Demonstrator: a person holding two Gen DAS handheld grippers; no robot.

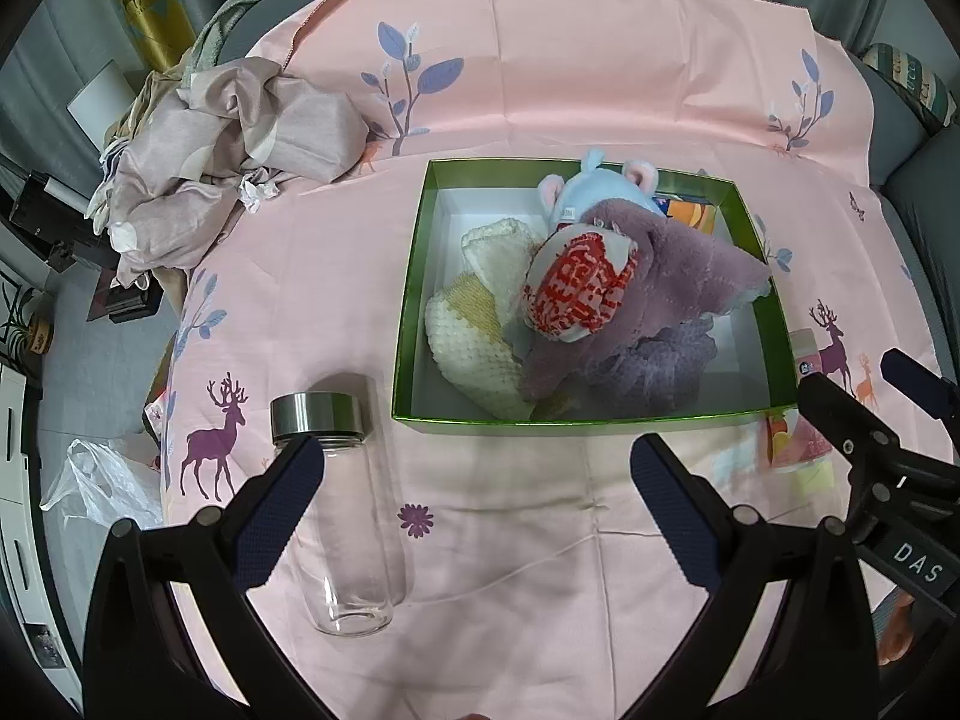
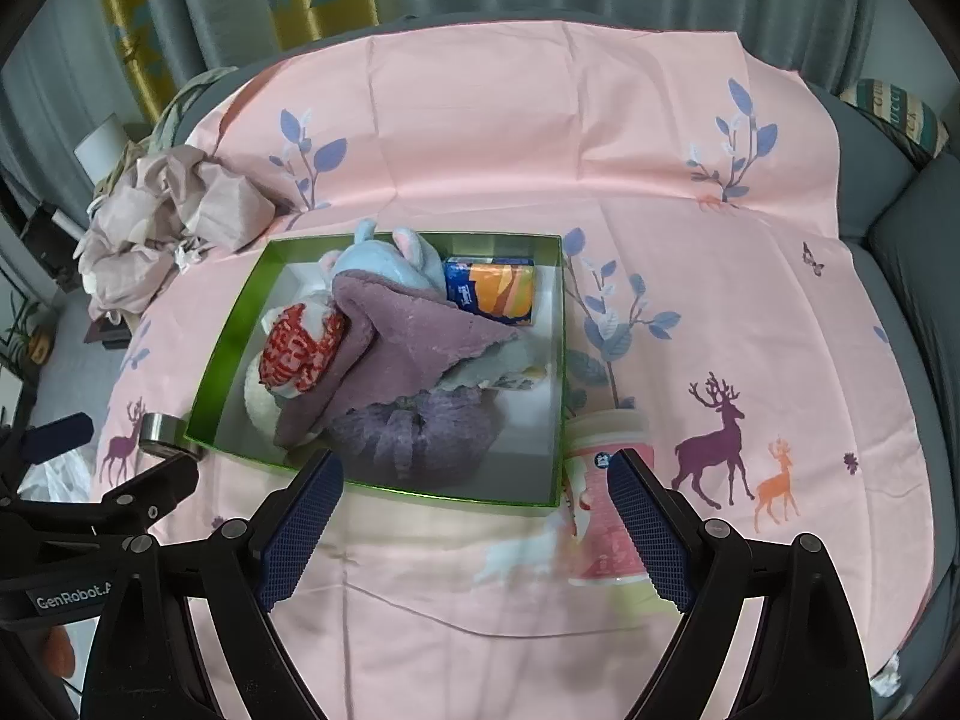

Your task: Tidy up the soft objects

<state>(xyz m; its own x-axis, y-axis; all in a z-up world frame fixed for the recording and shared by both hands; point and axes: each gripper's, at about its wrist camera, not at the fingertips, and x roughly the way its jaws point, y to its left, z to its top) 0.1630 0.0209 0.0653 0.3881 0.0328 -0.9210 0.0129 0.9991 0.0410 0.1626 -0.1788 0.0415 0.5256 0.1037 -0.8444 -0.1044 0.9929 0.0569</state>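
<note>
A green box (image 1: 414,276) (image 2: 225,354) on the pink sheet holds soft things: a purple towel (image 1: 678,276) (image 2: 402,336), a red-and-white ball (image 1: 576,288) (image 2: 300,354), a cream knit cloth (image 1: 474,348), a blue plush (image 1: 600,192) (image 2: 384,261), a lilac knit cloth (image 2: 420,432) and an orange tissue pack (image 2: 498,288). My left gripper (image 1: 474,468) is open and empty, in front of the box. My right gripper (image 2: 474,498) is open and empty at the box's near edge; it also shows in the left wrist view (image 1: 864,384).
A glass bottle with a steel cap (image 1: 342,498) lies left of the box, beside my left finger. A pink bottle (image 2: 606,504) lies by the box's right corner. Crumpled cloth (image 1: 228,156) is heaped at the sheet's far left. A plastic bag (image 1: 102,480) lies on the floor.
</note>
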